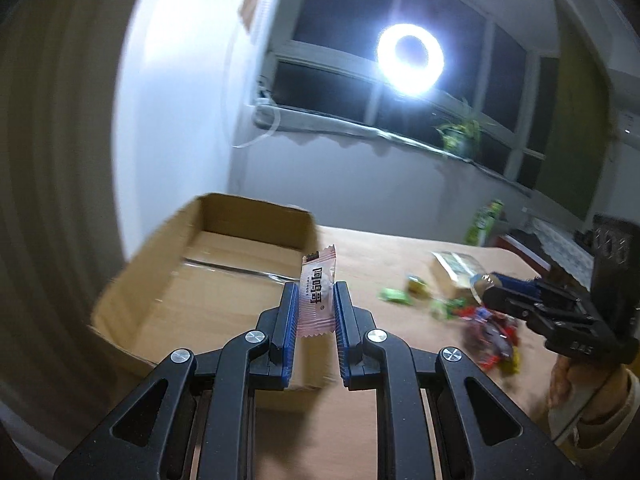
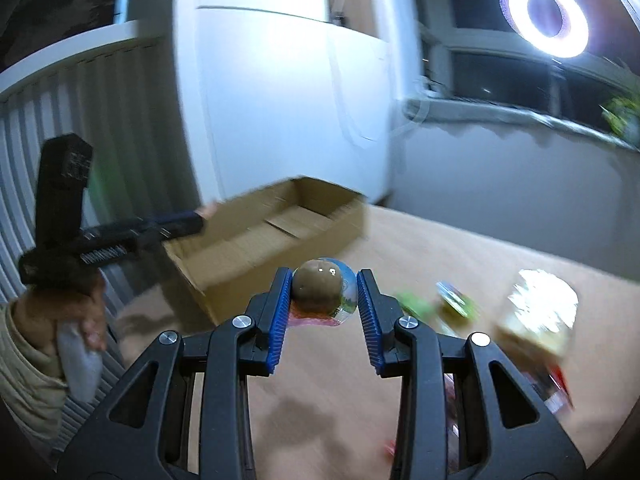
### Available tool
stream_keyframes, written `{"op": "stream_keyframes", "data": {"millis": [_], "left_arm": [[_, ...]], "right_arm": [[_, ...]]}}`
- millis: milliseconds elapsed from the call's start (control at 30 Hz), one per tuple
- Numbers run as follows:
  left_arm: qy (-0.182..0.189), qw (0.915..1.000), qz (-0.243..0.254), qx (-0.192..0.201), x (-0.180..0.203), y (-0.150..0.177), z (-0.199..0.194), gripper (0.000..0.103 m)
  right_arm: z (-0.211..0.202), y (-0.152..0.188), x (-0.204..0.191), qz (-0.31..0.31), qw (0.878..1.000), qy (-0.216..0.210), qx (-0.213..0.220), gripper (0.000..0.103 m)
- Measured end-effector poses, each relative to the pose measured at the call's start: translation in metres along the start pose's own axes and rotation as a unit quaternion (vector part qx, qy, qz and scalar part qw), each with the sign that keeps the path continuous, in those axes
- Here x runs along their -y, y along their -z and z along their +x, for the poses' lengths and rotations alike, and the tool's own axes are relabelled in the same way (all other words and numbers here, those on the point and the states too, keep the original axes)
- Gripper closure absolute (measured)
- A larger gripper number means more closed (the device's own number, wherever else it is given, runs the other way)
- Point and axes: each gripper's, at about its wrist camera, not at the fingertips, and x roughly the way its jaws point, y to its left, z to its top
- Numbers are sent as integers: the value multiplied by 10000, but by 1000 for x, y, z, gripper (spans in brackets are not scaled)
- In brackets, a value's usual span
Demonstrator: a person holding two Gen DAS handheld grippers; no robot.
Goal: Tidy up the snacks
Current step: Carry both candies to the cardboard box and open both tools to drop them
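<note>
My left gripper [image 1: 316, 294] is shut on a pink and white candy wrapper [image 1: 317, 292] that stands upright between the blue pads, just in front of the open cardboard box [image 1: 224, 216]. My right gripper [image 2: 324, 286] is shut on a round brown snack in clear plastic [image 2: 320, 290], with the same box [image 2: 256, 248] ahead and to the left. In the left wrist view the right gripper [image 1: 486, 286] hovers over a pile of wrapped snacks [image 1: 486, 332]. In the right wrist view the left gripper [image 2: 196, 220] reaches to the box's left wall.
Green candies [image 1: 396, 295] and a clear packet [image 1: 456, 268] lie on the wooden table [image 1: 380, 248] right of the box. A ring light [image 1: 410, 58] glares at the window. A green carton [image 1: 484, 222] stands at the table's far edge. A hand [image 2: 60, 308] grips the left handle.
</note>
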Motion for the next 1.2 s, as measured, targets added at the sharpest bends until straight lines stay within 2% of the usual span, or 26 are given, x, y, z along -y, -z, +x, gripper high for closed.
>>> {"op": "stream_keyframes", "data": {"millis": [300,333,367,400,467,533,600,667,833,933,1033,1133,1200], "left_arm": [[-527,9979,-377,-99,-49,4,19,87],[-630,9971,-407,-153,-54,5,23,87],[-675,9966,-418,-206,-58,5,24,80],[-741,9959,-447,-245,-61,7,24,73],[-779,9954,-537,-159,-65,11,19,40],[-732,9957,-560,-113,-66,13,14,33],[-735,9956,-572,-86,-66,15,10,32],[-745,9955,-578,-51,-62,18,5,24],[-718,9956,-597,-26,-52,16,3,22],[-571,9960,-692,-18,-48,16,1,22],[-630,9957,-683,-51,-43,17,2,21],[-563,9961,-681,-68,-36,17,-2,21],[-564,9963,-644,-73,-30,17,-6,21]], "right_arm": [[87,-39,-53,-322,9974,-632,-157,68],[103,-39,-57,-339,9965,-704,-312,63],[114,-37,-59,-371,9953,-745,-486,52],[124,-33,-62,-416,9942,-744,-658,49],[129,-25,-67,-498,9942,-574,-763,38],[127,-17,-77,-778,9923,-487,-828,33],[125,-11,-88,-1122,9894,-347,-859,33],[122,-7,-95,-1421,9858,-234,-866,33],[117,-5,-76,-1380,9858,-60,-958,32],[114,-6,-60,-1129,9882,-182,-1020,32],[107,-6,-59,-1321,9870,-2,-920,32],[102,-7,-52,-1158,9890,-28,-924,32],[84,-11,-51,-1064,9919,-120,-683,31]]}}
